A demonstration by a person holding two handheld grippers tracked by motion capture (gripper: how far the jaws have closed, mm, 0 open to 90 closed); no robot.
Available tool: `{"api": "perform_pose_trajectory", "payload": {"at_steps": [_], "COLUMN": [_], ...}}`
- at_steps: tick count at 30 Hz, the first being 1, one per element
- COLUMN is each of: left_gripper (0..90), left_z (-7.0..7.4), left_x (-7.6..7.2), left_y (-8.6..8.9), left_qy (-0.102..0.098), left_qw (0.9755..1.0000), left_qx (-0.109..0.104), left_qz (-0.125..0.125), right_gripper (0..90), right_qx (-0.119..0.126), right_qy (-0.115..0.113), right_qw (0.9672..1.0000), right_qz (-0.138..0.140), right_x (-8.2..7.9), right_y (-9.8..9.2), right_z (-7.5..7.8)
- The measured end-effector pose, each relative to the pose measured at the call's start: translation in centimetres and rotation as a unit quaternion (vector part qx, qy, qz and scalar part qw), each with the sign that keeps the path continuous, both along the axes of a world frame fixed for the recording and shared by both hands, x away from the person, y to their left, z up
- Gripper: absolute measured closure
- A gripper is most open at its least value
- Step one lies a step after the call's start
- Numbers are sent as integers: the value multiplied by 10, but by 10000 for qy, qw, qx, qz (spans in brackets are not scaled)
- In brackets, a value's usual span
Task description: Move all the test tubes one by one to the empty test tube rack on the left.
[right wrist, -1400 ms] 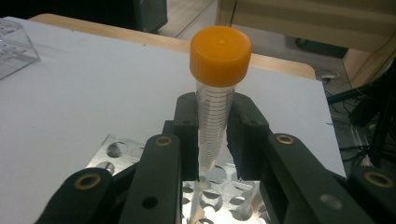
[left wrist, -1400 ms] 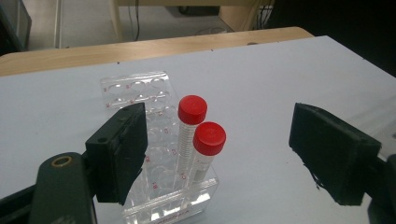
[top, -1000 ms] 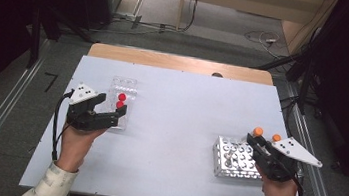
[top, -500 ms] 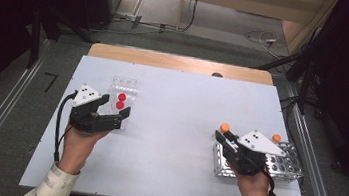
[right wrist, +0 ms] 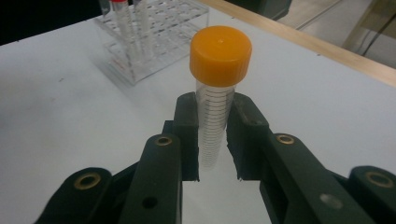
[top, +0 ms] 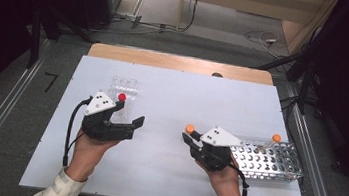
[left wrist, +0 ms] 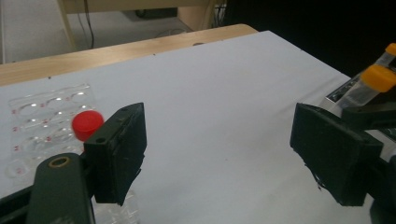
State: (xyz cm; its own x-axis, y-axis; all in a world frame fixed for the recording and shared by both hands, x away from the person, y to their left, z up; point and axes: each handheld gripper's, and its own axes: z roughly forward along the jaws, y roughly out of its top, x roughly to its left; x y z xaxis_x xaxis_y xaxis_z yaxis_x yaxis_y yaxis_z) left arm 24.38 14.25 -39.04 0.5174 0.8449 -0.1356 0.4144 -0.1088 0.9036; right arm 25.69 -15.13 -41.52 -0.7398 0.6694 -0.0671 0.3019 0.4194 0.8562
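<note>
- Right gripper view: right gripper (right wrist: 212, 140) clamps orange-capped tube (right wrist: 215, 93) over the table (top: 172, 98), between both racks.
- Left gripper (top: 129, 122) open, empty.
- Keep tube vertical; align over a clear rack (right wrist: 154, 28) well before lowering.

We lose the lower end of the orange-capped tube (right wrist: 215, 100) behind the right gripper (right wrist: 217, 140) jaws. The clear rack (right wrist: 149, 32) is blurred and cut off at the top edge.

1. The high view looked down and forward on the white table (top: 173, 93) from above.
2. The left gripper view faced across it, low.
3. The right gripper view sat close; all shared that table.
</note>
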Motion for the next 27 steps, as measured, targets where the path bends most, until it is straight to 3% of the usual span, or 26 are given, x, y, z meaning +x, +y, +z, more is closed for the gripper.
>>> {"api": "perform_pose_trajectory", "payload": {"at_steps": [14, 20, 27], "left_gripper": [193, 281, 507], "left_z": [-6, -9, -11], "left_x": [-6, -8, -11], "left_y": [-28, -34, -39], "left_qy": [80, 61, -75], "left_qw": [9985, 9974, 9958], "left_qx": [60, 48, 133], "left_qz": [-542, -717, -906], "right_gripper": [718, 718, 718], "right_qx": [-119, -154, -140], "right_qy": [226, 270, 269], "right_qw": [9988, 9979, 9975], "right_qz": [429, 560, 633], "right_x": [4, 1, -1], "right_y": [50, 60, 64], "right_z": [-14, -17, -17]}}
